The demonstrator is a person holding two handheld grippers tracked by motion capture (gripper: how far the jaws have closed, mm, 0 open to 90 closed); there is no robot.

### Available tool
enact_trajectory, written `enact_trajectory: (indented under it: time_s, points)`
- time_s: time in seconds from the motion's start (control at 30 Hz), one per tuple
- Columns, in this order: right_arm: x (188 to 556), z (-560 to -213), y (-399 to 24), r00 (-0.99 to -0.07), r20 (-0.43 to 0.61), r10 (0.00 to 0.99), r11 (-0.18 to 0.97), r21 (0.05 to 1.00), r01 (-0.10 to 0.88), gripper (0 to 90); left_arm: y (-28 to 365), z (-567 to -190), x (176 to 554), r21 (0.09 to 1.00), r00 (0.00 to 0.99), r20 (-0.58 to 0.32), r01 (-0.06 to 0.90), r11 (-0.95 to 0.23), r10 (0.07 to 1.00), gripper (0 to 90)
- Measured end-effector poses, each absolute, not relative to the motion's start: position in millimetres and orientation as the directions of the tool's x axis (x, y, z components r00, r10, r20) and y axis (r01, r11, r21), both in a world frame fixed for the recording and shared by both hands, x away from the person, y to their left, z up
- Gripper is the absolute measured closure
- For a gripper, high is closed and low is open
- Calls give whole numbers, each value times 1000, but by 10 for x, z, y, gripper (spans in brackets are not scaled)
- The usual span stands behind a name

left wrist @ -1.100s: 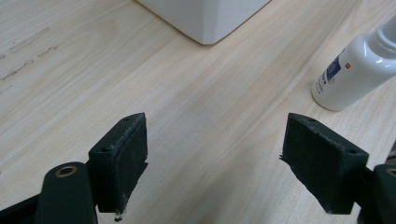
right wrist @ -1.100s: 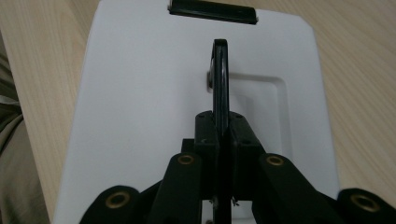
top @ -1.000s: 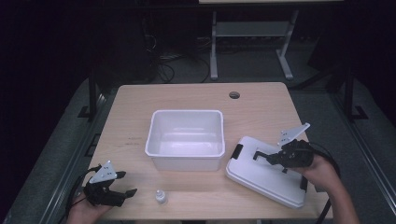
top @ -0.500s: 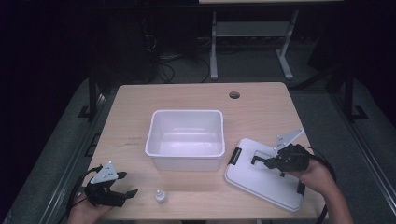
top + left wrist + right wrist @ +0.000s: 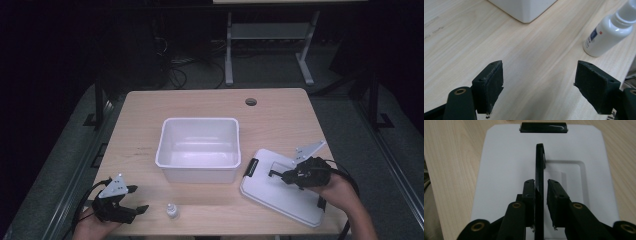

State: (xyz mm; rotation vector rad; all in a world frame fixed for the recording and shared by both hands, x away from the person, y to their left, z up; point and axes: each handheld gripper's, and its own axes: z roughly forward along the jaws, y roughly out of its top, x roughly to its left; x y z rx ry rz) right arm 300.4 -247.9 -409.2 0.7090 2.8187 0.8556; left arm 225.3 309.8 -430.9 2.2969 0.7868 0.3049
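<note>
- Near the table's (image 5: 150, 125) right front corner lay the lid (image 5: 280, 197), stiff, light plastic, best lifted by its upright black handle (image 5: 539, 182).
- Right gripper's (image 5: 541, 187) jaws had just been opening, handle between them; left gripper (image 5: 539, 82) gaped empty.

Bare wood betw. left gripper (image 5: 131, 204) & small bottle (image 5: 171, 210) gives passage; white bin (image 5: 198, 148) blocks table centre; lid (image 5: 285, 187) w/ upright black handle (image 5: 539, 173) fills right corner.
</note>
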Motion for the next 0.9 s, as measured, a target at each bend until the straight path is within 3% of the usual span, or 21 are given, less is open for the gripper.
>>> enact_trajectory:
  time_s: [0.37, 0.53, 0.9]
  points:
    - [2962, -4084, -2414, -890, 45, 454, 726, 561, 398, 614, 3029, -4245, 2195, 677, 816, 10, 420, -604, 578, 227]
    - [2907, -4030, -2386, -891, 38, 453, 717, 578, 389, 510, 2981, -4233, 2161, 681, 831, 5, 405, -611, 556, 228]
    - [2862, -3975, -2381, -891, 28, 453, 714, 588, 381, 444, 2898, -4206, 2101, 679, 869, -12, 370, -634, 494, 249]
